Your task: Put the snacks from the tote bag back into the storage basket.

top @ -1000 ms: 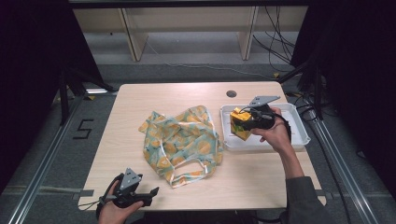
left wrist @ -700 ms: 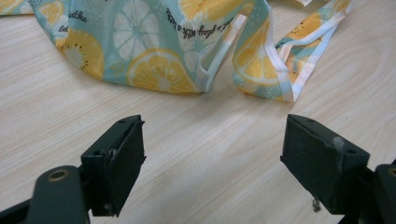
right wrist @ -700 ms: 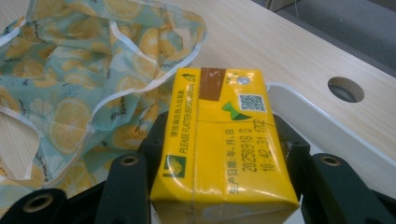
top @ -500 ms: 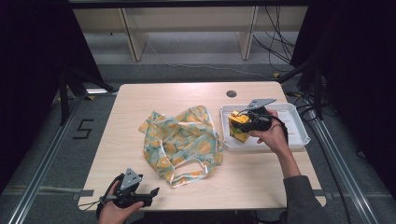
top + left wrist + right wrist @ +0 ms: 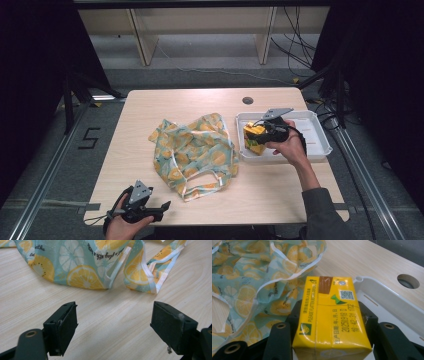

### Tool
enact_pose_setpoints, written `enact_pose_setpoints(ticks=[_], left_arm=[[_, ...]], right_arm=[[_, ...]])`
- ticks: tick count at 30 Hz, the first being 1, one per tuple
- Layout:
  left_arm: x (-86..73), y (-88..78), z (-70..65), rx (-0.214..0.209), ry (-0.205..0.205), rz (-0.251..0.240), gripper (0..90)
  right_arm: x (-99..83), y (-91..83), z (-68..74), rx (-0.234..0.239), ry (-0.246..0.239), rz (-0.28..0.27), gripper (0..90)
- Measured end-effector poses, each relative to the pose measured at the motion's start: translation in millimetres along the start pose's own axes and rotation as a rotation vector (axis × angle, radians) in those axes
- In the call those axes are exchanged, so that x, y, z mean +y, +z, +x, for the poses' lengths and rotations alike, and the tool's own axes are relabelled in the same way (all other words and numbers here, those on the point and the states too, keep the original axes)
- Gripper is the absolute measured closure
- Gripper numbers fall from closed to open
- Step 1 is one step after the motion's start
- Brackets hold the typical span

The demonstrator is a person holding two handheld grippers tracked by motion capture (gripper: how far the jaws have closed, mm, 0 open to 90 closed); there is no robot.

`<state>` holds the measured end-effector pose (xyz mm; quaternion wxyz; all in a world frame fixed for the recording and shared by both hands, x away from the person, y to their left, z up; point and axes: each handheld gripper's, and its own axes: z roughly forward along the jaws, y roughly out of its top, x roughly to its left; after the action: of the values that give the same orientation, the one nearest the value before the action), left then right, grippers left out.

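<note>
The right hand-held gripper (image 5: 261, 134) clamps a yellow drink carton (image 5: 329, 315) by its sides at centre right of the high view, over the white tray (image 5: 320, 150), likely to carry it to the lemon-print bag (image 5: 195, 150). The left hand-held gripper (image 5: 113, 327) waits wide open at lower left, above the table (image 5: 150, 105).
</note>
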<state>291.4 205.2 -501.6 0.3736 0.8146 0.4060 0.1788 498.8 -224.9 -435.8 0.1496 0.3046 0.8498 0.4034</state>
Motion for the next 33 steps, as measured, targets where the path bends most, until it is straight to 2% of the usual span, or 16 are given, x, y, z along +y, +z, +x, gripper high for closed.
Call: enact_pose_setpoints(ticks=[1,4,6,7,8,10,11,13,18,21,23,24,25,27,32,33], left_arm=[[0.3,-1.4,1.6,0.000,0.022,0.021,20.6],[0.3,-1.4,1.6,0.001,0.022,0.020,20.5],[0.0,-1.1,1.0,-0.002,0.005,0.019,20.5],[-0.1,0.9,-1.2,0.005,-0.024,-0.009,20.5],[0.1,0.7,-0.9,0.003,-0.018,-0.011,20.5],[0.1,0.5,-1.1,0.001,-0.019,-0.011,20.5],[-0.2,1.1,-1.7,0.001,-0.034,-0.012,20.5],[-0.2,1.1,-1.8,-0.001,-0.034,-0.012,20.5],[0.1,0.6,-0.8,0.002,-0.017,-0.010,20.5],[0.0,0.6,-0.9,0.003,-0.019,-0.011,20.5],[0.0,0.7,-0.9,0.002,-0.018,-0.011,20.5],[-0.4,0.3,-0.3,-0.003,-0.010,-0.002,20.5],[-0.5,0.7,-1.1,-0.003,-0.023,-0.004,20.5],[-0.1,0.5,-0.2,0.001,-0.001,-0.002,20.5],[-0.2,0.2,0.0,0.000,-0.001,-0.001,20.5],[-0.4,0.8,-1.1,-0.001,-0.019,-0.002,20.5]], right_arm=[[-1.4,-0.1,-1.6,0.009,0.000,0.014,51.8],[-3.8,1.9,0.1,0.004,0.015,0.018,51.8],[-4.1,2.4,-1.0,-0.001,0.003,0.022,51.8],[-5.2,4.0,-2.1,-0.003,-0.010,0.014,51.8],[-5.5,3.8,-1.5,0.003,0.003,0.027,51.8],[-6.5,4.1,-2.4,0.000,-0.007,0.019,51.7],[-6.8,3.8,-3.0,-0.002,-0.007,0.016,51.7],[-7.7,2.2,-3.1,0.002,0.009,0.029,51.7],[-10.1,0.5,-3.9,0.006,0.004,0.031,51.5],[-13.7,-1.4,-4.9,0.004,-0.024,0.022,51.2],[-15.6,-3.3,-5.2,0.012,-0.015,0.038,51.1],[-16.8,-3.1,-5.1,0.003,-0.012,0.027,51.0],[-17.4,-4.9,-6.1,0.007,-0.014,0.038,51.0],[-20.2,-5.2,-5.9,0.005,-0.008,0.032,50.8],[-23.3,-8.7,-5.2,-0.011,0.008,0.045,50.3],[-23.3,-8.9,-5.6,-0.009,0.002,0.038,49.8]])
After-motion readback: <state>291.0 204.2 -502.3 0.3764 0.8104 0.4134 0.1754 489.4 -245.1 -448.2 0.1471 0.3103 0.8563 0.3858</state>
